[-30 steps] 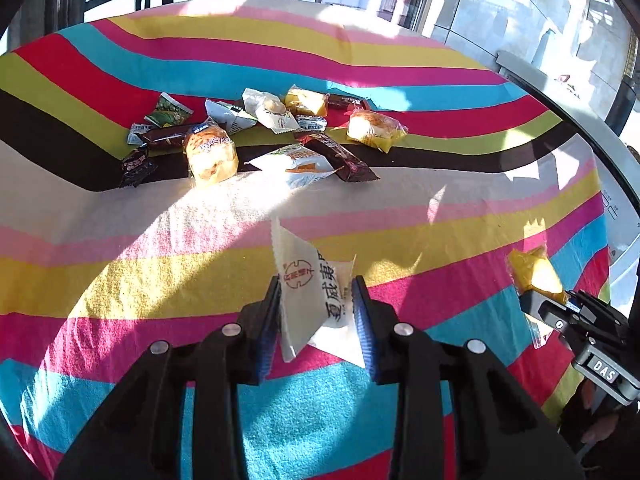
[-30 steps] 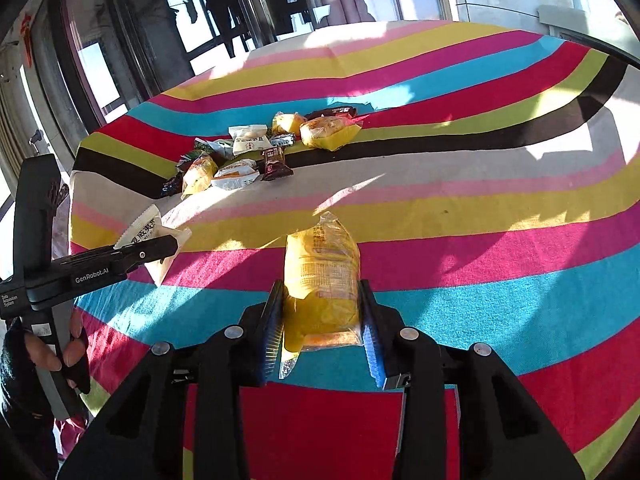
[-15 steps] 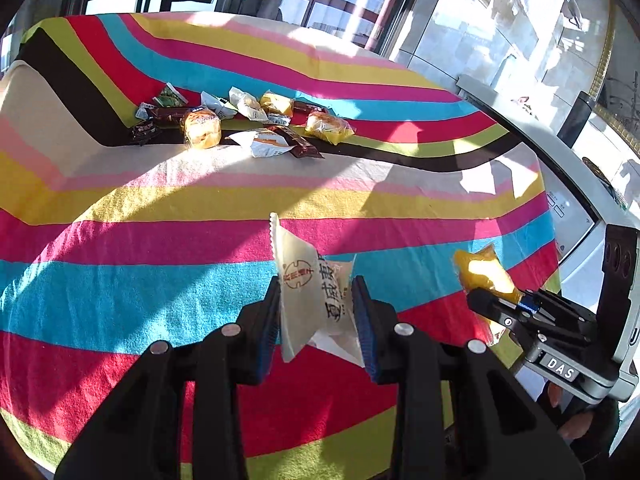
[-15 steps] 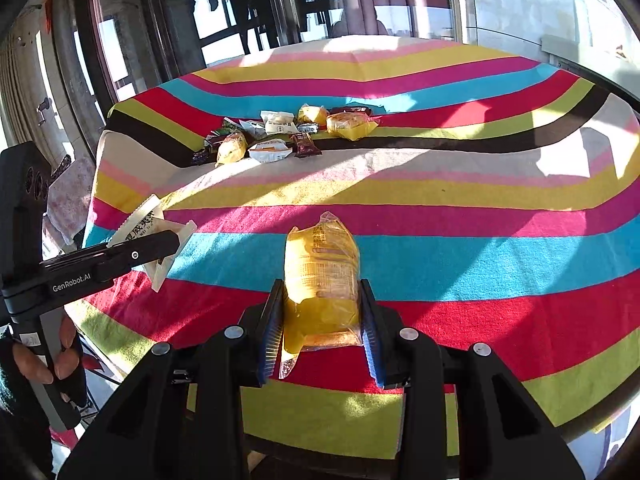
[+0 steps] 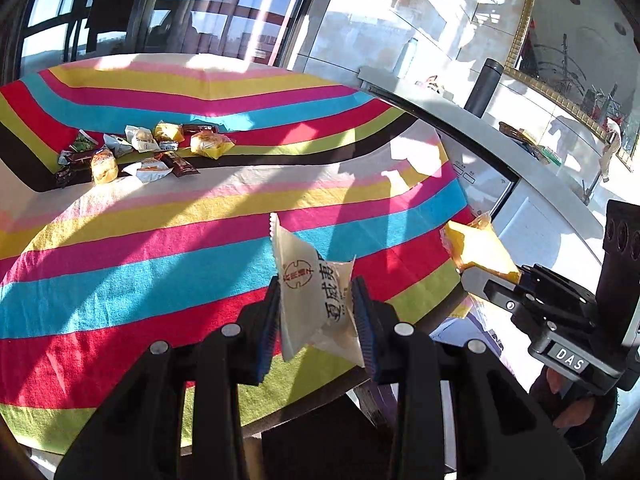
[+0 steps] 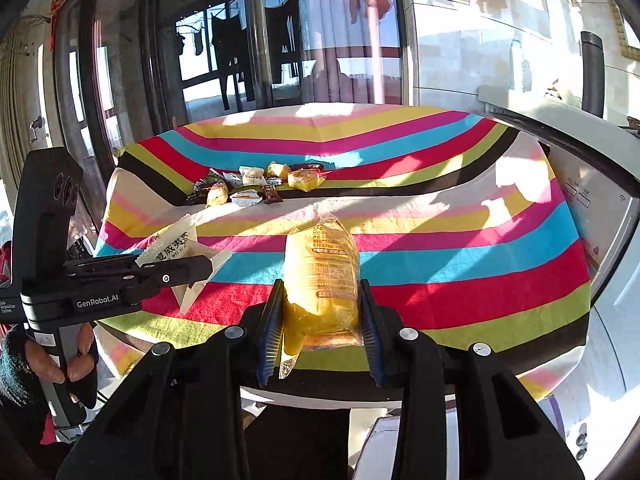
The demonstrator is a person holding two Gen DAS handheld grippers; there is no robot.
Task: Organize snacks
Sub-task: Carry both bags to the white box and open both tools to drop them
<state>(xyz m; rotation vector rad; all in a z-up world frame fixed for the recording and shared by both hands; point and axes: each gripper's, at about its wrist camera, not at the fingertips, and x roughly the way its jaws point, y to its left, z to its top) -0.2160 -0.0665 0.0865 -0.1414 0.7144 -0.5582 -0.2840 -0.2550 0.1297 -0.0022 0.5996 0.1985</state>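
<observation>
both grippers loaded, snack pile [image 5: 144,152] far off at 11 o'clock
left gripper [image 5: 316,312] clamps white packet [image 5: 312,296]; right gripper [image 6: 320,308] clamps yellow bun pack [image 6: 320,272], long axis toward 12.

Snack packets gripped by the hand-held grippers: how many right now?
2. The left hand-held gripper is shut on a white packet; the right hand-held gripper is shut on a yellow packet. The other snacks lie on the striped tablecloth.
</observation>
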